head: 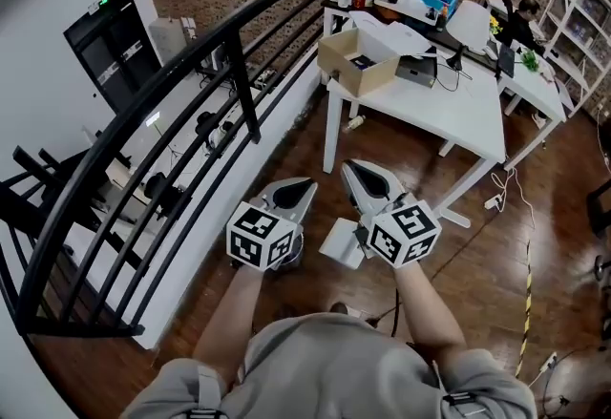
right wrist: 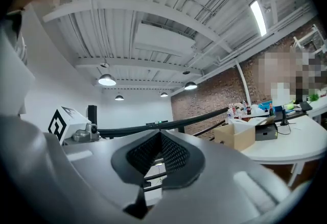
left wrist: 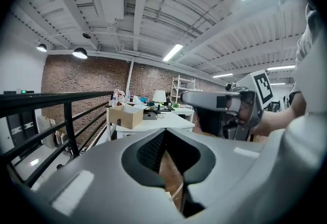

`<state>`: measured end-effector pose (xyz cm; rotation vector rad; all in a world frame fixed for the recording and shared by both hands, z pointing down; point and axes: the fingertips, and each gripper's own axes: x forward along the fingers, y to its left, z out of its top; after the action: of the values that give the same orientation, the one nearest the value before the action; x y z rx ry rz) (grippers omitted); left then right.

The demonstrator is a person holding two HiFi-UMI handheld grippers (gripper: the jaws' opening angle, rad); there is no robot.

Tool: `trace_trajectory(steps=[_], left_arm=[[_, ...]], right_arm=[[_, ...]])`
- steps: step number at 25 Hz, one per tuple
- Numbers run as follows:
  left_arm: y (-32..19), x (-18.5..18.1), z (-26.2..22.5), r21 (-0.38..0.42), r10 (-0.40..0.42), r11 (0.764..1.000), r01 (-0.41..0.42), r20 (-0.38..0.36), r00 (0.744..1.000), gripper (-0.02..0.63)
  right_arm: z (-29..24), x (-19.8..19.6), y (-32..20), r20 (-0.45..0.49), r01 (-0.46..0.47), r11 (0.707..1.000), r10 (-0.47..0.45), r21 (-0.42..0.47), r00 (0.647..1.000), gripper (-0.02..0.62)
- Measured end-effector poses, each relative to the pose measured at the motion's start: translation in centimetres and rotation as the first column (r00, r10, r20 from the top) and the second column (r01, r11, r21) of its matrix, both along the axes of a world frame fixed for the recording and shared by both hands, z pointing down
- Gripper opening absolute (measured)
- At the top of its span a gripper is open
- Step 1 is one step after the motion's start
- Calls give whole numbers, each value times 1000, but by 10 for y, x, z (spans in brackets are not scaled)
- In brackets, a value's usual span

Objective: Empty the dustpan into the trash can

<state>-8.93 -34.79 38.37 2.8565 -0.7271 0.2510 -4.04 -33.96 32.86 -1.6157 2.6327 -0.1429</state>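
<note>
In the head view both grippers are held up side by side over the wooden floor, pointing away from me. My left gripper (head: 296,190) is shut with nothing between its jaws, and its own view (left wrist: 164,131) shows the tips meeting. My right gripper (head: 368,177) is likewise shut and empty (right wrist: 160,133). Below and between them a white boxy object (head: 342,243) stands on the floor, partly hidden. I cannot tell whether it is the trash can or the dustpan. A grey rounded thing (head: 289,257) peeks out under the left gripper.
A black metal railing (head: 191,73) runs along the left over a drop. A white table (head: 458,112) ahead carries a cardboard box (head: 358,62). A person (head: 520,26) sits at a far desk. Cables (head: 501,193) and a yellow-black strip (head: 525,312) lie on the floor at right.
</note>
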Motion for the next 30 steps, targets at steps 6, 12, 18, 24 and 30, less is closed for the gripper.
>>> trace_trajectory(steps=[6, 12, 18, 24, 30], left_arm=[[0, -12, -13, 25, -22, 999, 22, -17, 1000, 5], [-4, -17, -17, 36, -37, 999, 37, -20, 999, 3], [-7, -19, -18, 24, -44, 999, 45, -36, 998, 5], [-8, -16, -19, 22, -30, 999, 31, -41, 999, 5], [-7, -17, -16, 23, -27, 999, 28, -29, 999, 5]], right_arm=[[-10, -17, 3, -22, 26, 999, -25, 21, 999, 0], [-8, -14, -1, -4, 16, 1000, -16, 8, 1000, 0], [-4, -11, -2, 21, 7, 1000, -7, -7, 1000, 0], [-2, -5, -4, 30, -3, 1000, 3, -14, 1000, 0], [-1, -5, -2, 37, -1, 1000, 2, -23, 999, 0]])
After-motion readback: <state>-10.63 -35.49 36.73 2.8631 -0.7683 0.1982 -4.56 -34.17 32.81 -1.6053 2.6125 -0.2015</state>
